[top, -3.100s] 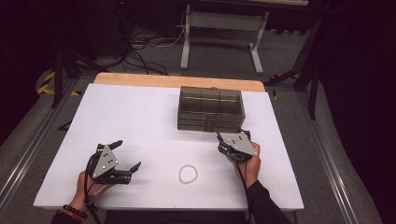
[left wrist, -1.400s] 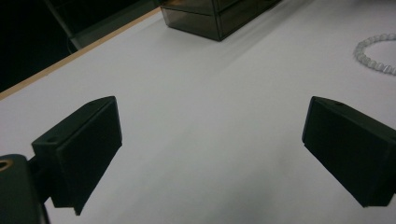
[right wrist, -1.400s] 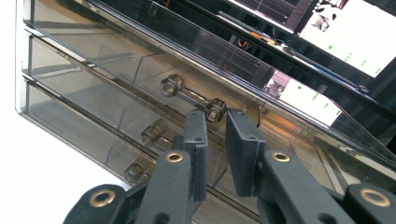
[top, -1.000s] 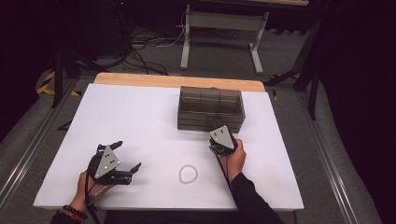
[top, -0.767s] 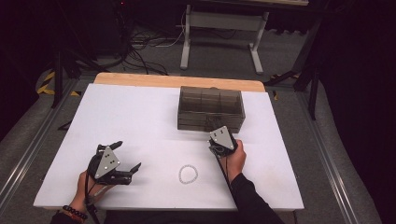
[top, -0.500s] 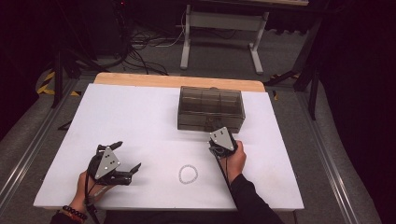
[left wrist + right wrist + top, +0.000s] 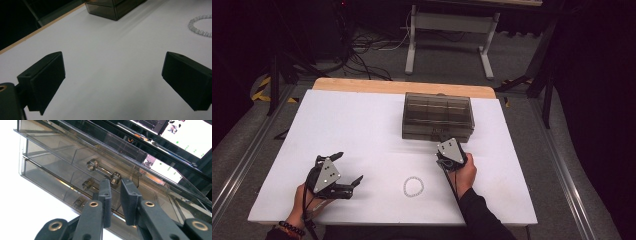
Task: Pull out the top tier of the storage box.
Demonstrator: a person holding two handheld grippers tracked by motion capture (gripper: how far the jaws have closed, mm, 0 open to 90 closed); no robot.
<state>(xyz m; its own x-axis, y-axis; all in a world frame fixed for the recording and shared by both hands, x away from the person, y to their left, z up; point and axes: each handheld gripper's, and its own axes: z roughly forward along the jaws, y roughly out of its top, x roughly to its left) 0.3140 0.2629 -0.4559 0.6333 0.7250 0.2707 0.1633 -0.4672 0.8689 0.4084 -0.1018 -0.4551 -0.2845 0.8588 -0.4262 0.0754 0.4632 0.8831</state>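
Observation:
A smoky clear drawer box (image 7: 438,116) stands at the back middle of the white table (image 7: 362,125). My right gripper (image 7: 445,139) is against its front. In the right gripper view its jaws (image 7: 115,184) are nearly together, one on each side of the end knob of a metal drawer handle (image 7: 102,171), and seem to pinch it. A white bead bracelet (image 7: 413,186) lies near the front edge, between my hands. My left gripper (image 7: 348,168) rests at the front left, wide open with bare table between its jaws (image 7: 112,72). The bracelet (image 7: 200,25) lies beyond its right jaw.
The table's wooden back edge (image 7: 402,87) runs behind the box. Beyond it on the floor are a white desk frame (image 7: 447,30) and cables (image 7: 372,45). A screen (image 7: 187,137) glows behind the box in the right gripper view.
About three seconds ago my right gripper was further right and clear of the box; it has moved left up to the box front. Over the last second nothing has moved.

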